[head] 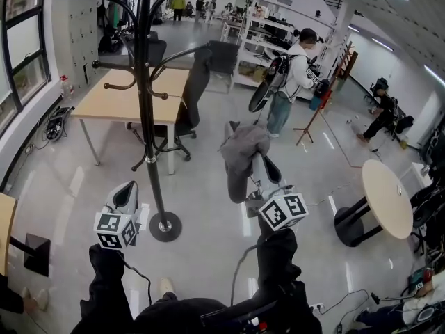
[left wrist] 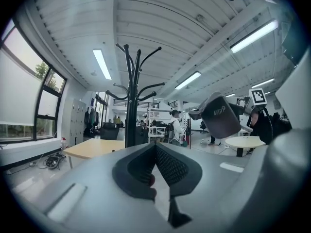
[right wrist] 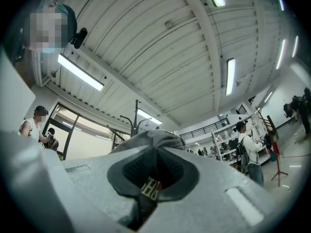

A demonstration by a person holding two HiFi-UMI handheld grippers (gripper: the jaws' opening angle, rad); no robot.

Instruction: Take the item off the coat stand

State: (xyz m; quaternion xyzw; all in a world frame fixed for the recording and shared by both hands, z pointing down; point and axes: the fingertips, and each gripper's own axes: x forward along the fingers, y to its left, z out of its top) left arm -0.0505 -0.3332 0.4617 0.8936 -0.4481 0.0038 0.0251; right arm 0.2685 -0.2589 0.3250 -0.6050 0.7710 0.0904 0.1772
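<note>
Grey cap (head: 243, 148) tight in right gripper (head: 263, 167), clear of coat stand (head: 147, 82); left gripper (head: 127, 191) closed, empty

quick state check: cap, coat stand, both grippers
grey fabric cap: off the stand, hanging from the right gripper
black metal coat stand: upright, hooks in view bare
right gripper: fingers shut on the cap
left gripper: fingers together, nothing between them

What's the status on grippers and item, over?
Left gripper jaws shut, empty. Right gripper jaws shut on grey fabric cap. Cap clear of black metal coat stand; nothing in the way.
</note>
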